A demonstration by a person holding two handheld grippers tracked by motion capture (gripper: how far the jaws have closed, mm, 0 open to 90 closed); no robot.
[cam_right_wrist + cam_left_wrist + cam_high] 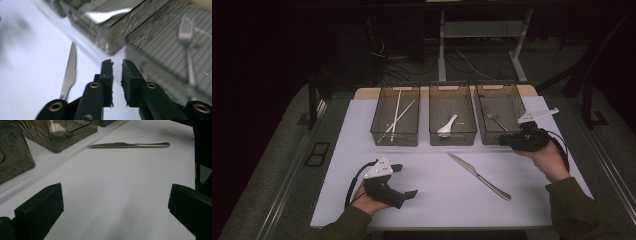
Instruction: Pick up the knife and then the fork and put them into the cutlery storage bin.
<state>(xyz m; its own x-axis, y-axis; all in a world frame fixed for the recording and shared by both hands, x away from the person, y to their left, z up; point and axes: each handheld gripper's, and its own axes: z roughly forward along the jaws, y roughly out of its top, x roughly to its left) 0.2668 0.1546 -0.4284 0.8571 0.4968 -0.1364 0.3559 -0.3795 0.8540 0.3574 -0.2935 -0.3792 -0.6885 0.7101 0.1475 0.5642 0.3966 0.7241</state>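
A metal knife lies slantwise on the white mat, in front of three smoked plastic bins. The left bin holds white chopsticks. A white spoon lies in the middle bin. The right bin holds a metal fork. My right gripper hovers at the right bin's front wall, its jaws almost together with nothing between them. My left gripper rests open at the front left, pointing toward the knife.
The mat's front edge runs close to my left hand. Beyond the bins are the table's far edge, white desk legs and cables on the floor. Bare mat lies between the two grippers around the knife.
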